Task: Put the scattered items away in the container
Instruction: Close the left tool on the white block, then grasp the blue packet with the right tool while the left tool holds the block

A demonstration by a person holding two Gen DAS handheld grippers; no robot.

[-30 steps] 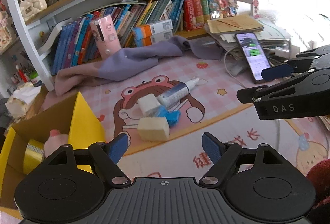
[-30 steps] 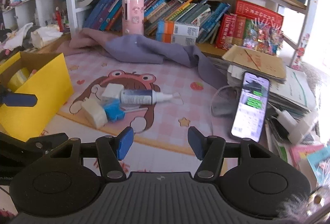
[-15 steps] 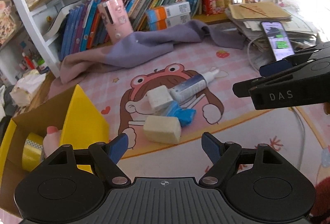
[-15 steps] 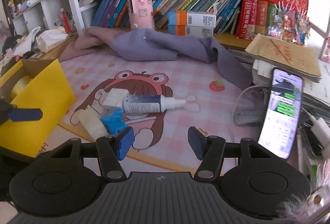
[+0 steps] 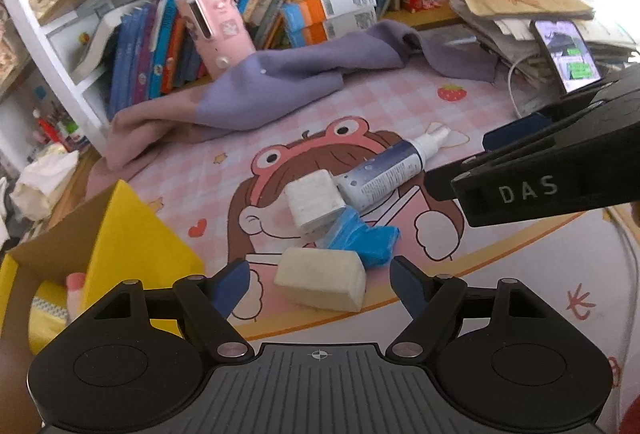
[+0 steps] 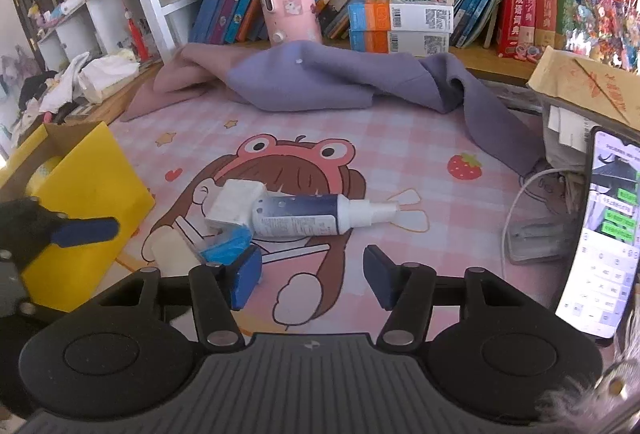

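Observation:
A small pile lies on the pink cartoon mat: a cream block (image 5: 322,284) (image 6: 170,254), a white block (image 5: 314,202) (image 6: 234,208), a crumpled blue wrapper (image 5: 360,238) (image 6: 226,248) and a blue-and-white tube (image 5: 384,174) (image 6: 308,220). My left gripper (image 5: 320,286) is open, and the cream block lies just ahead between its fingers, untouched. My right gripper (image 6: 312,278) is open and empty, just short of the tube. The yellow cardboard box (image 5: 132,246) (image 6: 88,186) stands at the left, with a tape roll (image 5: 44,310) and a pink item (image 5: 76,290) inside.
A purple cloth (image 6: 340,82) lies bunched behind the pile, below a shelf of books and a pink cylinder (image 6: 288,2). At the right, a lit phone (image 6: 600,234) leans on a paper stack, with a white cable (image 6: 516,202) beside it. Crumpled tissues (image 5: 44,178) lie far left.
Both grippers have moved forward and down toward the pile, which now looks larger and closer. The cream block has come in between the left fingers. Nothing has been gripped.

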